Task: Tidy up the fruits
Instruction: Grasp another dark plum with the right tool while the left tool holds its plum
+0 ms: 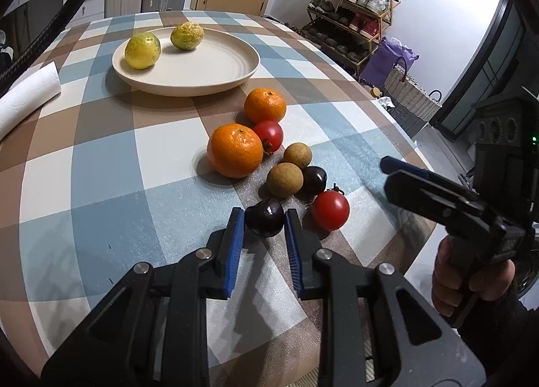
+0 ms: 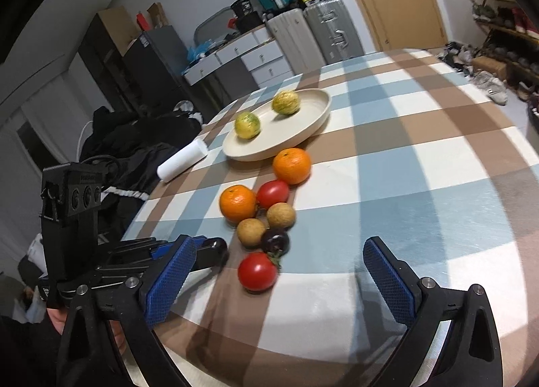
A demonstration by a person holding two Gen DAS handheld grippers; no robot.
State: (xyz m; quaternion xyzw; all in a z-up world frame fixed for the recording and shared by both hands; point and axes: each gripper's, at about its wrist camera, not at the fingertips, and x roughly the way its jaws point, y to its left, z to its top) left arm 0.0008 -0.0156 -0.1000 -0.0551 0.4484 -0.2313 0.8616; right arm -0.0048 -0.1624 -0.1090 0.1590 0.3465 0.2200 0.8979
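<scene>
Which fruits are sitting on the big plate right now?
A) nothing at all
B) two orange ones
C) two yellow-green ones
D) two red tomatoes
C: the plate holds just the two yellow-green fruits, while the oranges and tomatoes lie on the tablecloth beside it.

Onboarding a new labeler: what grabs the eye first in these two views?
The left tongs sit around a dark plum at the near end of a fruit cluster on the checked tablecloth, pads not clearly pressing it. Two bright oranges stand out in that cluster. Behind it, a cream plate holds two yellow-green fruits. The right tongs gape open near a red tomato.
</scene>
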